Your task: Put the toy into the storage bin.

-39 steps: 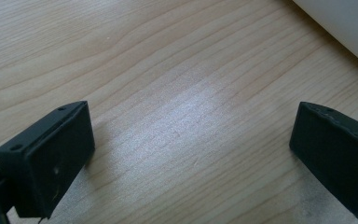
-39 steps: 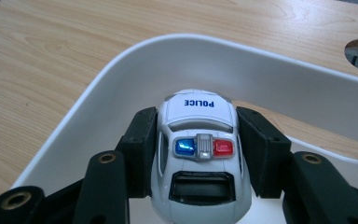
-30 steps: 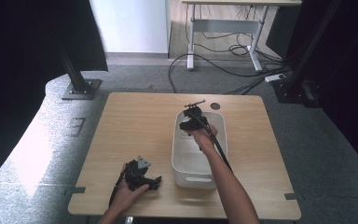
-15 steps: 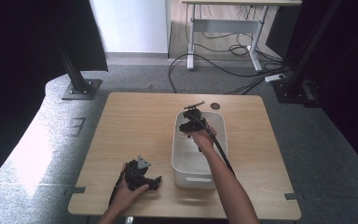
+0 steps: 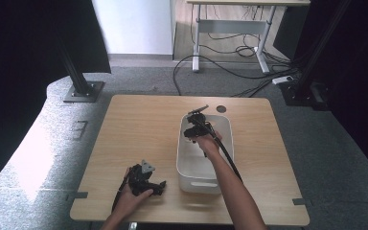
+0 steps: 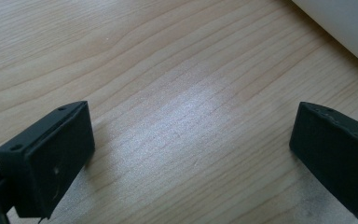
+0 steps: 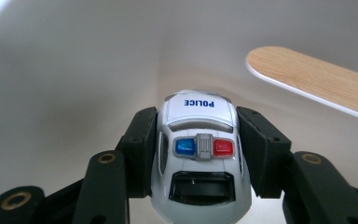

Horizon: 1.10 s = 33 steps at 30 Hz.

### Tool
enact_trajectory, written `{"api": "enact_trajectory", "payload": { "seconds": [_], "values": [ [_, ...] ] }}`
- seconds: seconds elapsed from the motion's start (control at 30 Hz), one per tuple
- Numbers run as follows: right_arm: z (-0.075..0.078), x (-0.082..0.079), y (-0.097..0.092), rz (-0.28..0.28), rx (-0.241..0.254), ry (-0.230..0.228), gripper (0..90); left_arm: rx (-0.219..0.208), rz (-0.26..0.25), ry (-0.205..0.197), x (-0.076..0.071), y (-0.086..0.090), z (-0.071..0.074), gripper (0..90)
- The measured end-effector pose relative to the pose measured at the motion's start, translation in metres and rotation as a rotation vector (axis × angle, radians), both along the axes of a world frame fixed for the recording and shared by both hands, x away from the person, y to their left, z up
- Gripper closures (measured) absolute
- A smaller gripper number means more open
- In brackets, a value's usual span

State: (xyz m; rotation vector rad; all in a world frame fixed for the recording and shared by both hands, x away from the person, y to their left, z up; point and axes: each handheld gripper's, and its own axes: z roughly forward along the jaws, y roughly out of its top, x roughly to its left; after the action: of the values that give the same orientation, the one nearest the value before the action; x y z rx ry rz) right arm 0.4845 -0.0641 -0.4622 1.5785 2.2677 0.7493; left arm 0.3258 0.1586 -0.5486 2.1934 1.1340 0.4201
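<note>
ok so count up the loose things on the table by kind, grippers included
white plastic bin: 1
white toy police car (held inside the bin): 1
black two-jaw grippers, left gripper and right gripper: 2
total: 4

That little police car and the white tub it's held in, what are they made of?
Police car: likely glossy moulded plastic, judging by its smooth shine and the see-through red and blue roof lights. White tub: probably matte plastic, with smooth rounded walls and a moulded handle slot. The right tongs clamp the car's sides.
</note>
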Motion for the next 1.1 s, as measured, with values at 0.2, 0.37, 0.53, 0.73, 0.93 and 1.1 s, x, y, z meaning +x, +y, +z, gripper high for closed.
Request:
{"api": "enact_trajectory", "payload": {
  "seconds": [0.2, 0.37, 0.53, 0.73, 0.93, 1.1],
  "values": [
    [-0.004, 0.002, 0.000, 0.009, -0.008, 0.021, 50.2, 0.000, 0.000, 0.000, 0.000, 0.000, 0.000, 0.0],
    [-0.008, 0.002, 0.002, 0.021, -0.018, 0.037, 50.1, 0.000, 0.000, -0.001, 0.000, 0.000, 0.000, 0.0],
    [-0.011, 0.002, 0.003, 0.018, -0.016, 0.054, 50.1, -0.001, 0.000, -0.001, 0.000, 0.000, 0.000, 0.0],
    [-0.016, 0.004, 0.003, 0.016, -0.033, 0.072, 50.1, 0.000, 0.000, -0.001, 0.000, 0.000, 0.000, 0.0],
    [-0.022, 0.006, 0.000, 0.003, -0.036, 0.113, 50.1, -0.001, 0.000, 0.000, 0.000, 0.000, 0.000, 0.0],
    [-0.024, 0.006, 0.001, 0.007, -0.012, 0.125, 50.1, 0.000, 0.000, 0.000, 0.000, 0.000, 0.000, 0.0]
  ]
}}
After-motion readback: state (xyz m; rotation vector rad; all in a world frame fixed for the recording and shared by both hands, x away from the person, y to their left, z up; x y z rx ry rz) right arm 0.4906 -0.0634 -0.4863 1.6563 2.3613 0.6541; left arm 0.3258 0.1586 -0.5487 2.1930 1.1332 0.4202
